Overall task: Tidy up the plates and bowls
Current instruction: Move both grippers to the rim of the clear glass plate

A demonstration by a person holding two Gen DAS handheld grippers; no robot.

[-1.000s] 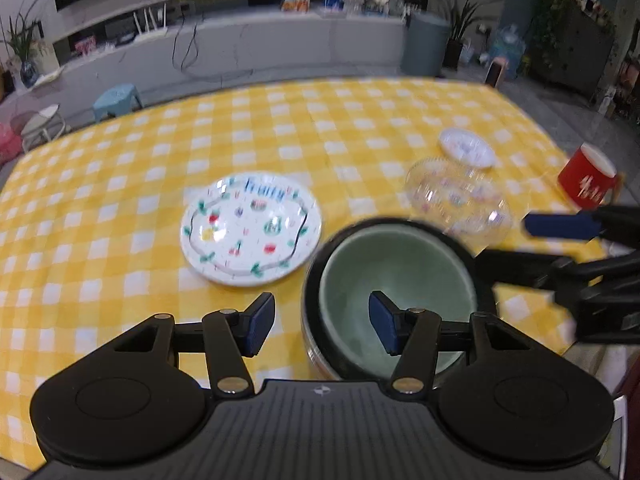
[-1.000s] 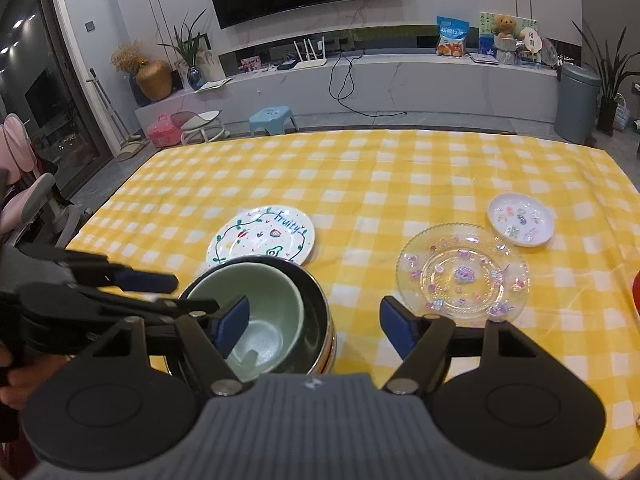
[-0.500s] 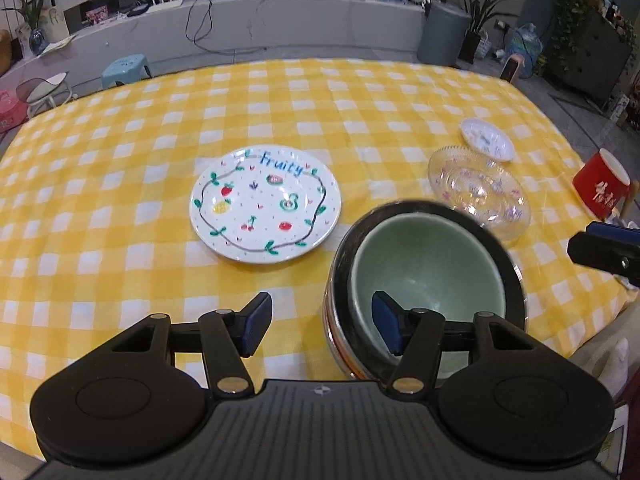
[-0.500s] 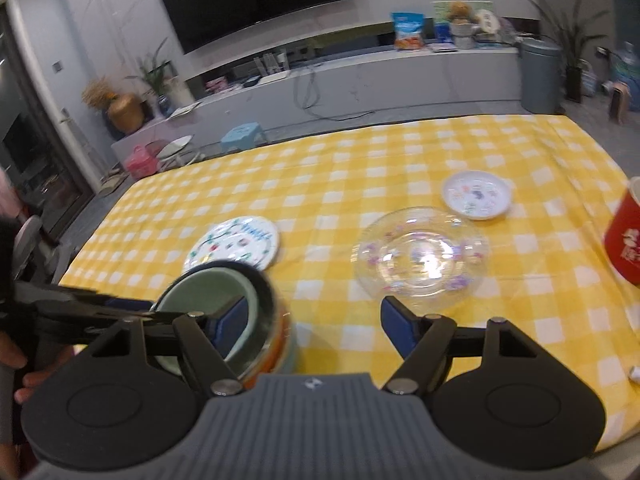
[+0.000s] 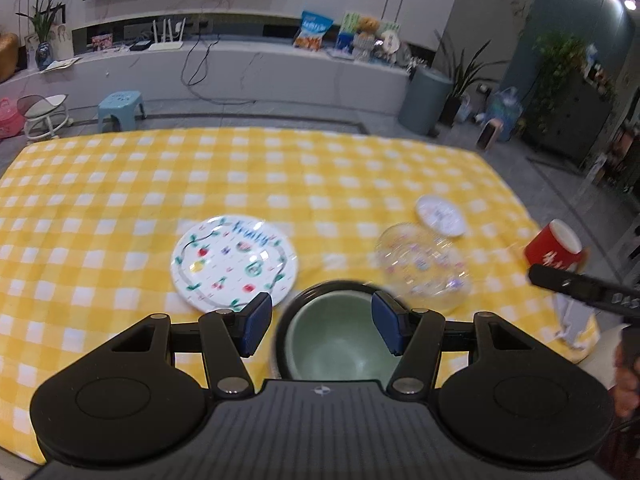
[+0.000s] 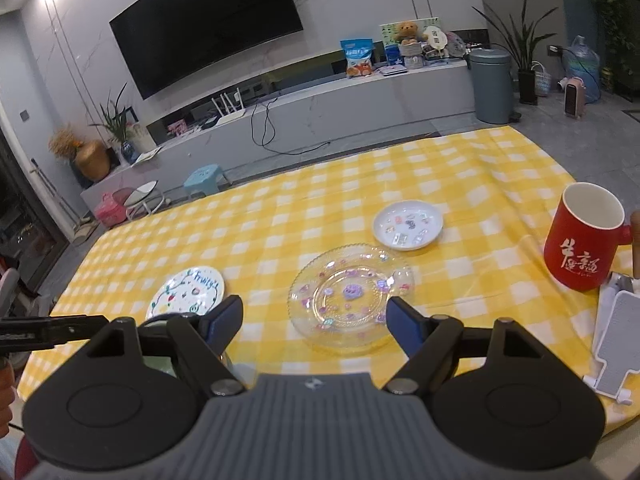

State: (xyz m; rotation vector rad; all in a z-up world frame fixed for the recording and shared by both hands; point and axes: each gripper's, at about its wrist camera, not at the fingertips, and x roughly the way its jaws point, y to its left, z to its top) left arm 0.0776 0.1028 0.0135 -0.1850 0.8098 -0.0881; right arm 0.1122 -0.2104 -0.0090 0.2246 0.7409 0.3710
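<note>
Plates and bowls sit spread on my yellow-and-white checked bench (image 5: 120, 184). My left tool (image 5: 322, 330) hangs with its blue pads apart and nothing between them, over the pale green bowl (image 5: 336, 340) nested inside a dark-rimmed bowl (image 5: 288, 312). Using that stack as my landmark: the white round plate with painted fruit and "Fruity" lettering (image 5: 234, 262) lies just beside it on the left, and the clear glass plate with coloured dots (image 6: 352, 298) lies to its right. My right tool (image 6: 314, 324) hovers before that glass plate, its jaws having just been opening, nothing between them. Beyond the glass plate rests a small white dish (image 6: 408, 224); further right stands a red mug (image 6: 584, 240).
</note>
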